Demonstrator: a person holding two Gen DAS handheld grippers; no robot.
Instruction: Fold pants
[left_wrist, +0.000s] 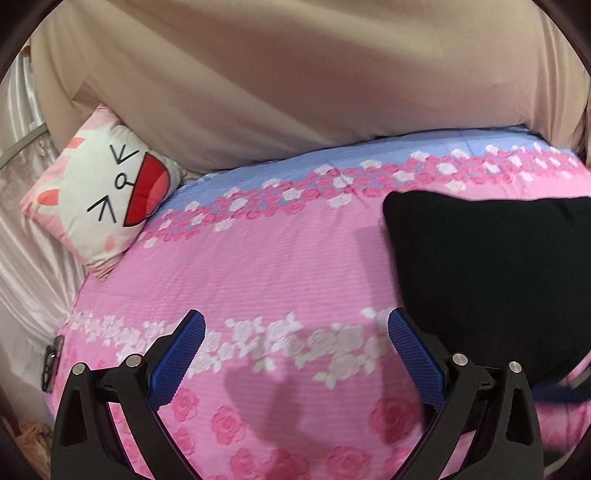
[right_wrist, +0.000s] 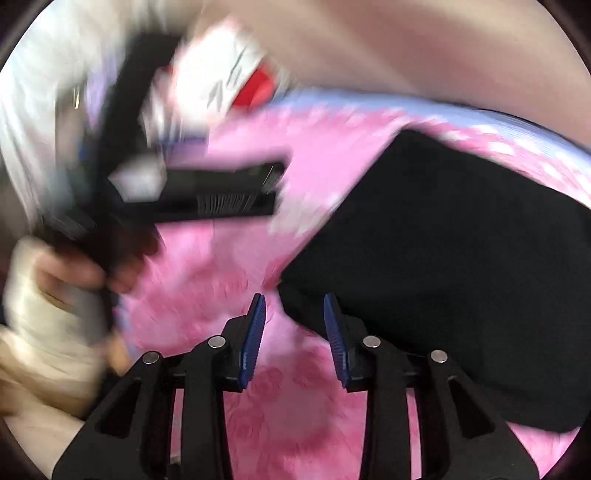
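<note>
**Folded pants on the bed, both tongs free**

I see the pink floral bedspread (left_wrist: 280, 258) carrying the black pants (left_wrist: 491, 273), folded, toward its right side. A cat pillow (left_wrist: 99, 199) sits at the far left corner. My left gripper (left_wrist: 295, 332) gapes wide over bare cover; my right gripper (right_wrist: 294, 314) stands partly apart, gripping nothing.

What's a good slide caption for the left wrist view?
Open left tool hovers over pink bedspread beside folded black pants.
</note>
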